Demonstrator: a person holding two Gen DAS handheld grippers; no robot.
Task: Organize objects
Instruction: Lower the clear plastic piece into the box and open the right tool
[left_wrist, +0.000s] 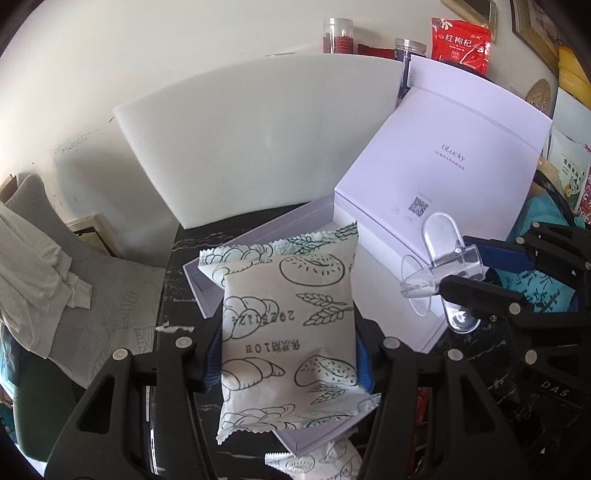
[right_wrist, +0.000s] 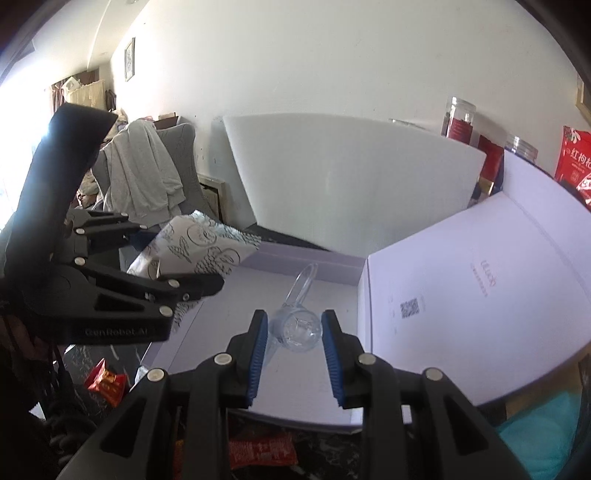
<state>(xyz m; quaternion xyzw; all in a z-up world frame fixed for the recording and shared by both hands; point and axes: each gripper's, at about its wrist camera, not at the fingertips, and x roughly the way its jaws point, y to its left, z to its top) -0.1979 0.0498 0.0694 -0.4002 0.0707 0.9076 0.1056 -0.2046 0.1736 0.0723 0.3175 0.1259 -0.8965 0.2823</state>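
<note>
**Both grippers loaded over the open white box**

Dark marbled counter (left_wrist: 177, 266) against a pale wall, and right in the middle sits an open white gift box (right_wrist: 303, 387) with its lid (left_wrist: 458, 158) flung back, "ULucky" printed on the inside above a QR code. Behind it a white foam board (left_wrist: 258, 140) leans on the wall.

Left gripper (left_wrist: 288, 354) first: blue-padded fingers (left_wrist: 212, 354) partly apart and clamped on both sides of a white snack packet (left_wrist: 288, 332) printed with bread and wheat sketches. Upside-down stamp on it reads "20251124", with a line of Chinese characters ending in "10" below. Packet is held up over the near-left corner of the box. A second packet of the same print (left_wrist: 317, 461) lies on the counter below, partly hidden.

Over to the right gripper (right_wrist: 295, 332): fingers (right_wrist: 258, 347) nearly together, pinching the bowl of a clear plastic scoop (right_wrist: 297, 325), handle pointing away, above the box floor.

Along the wall, two clear jars (left_wrist: 338, 35) and a red pouch (left_wrist: 460, 44) marked "红枸杞". Red snack wrappers (right_wrist: 107, 384) lie on the counter near the box. "GenRobot AI" shows on the left gripper's body in the right wrist view. A grey chair (left_wrist: 74, 266) draped with cloth stands off to the left.
</note>
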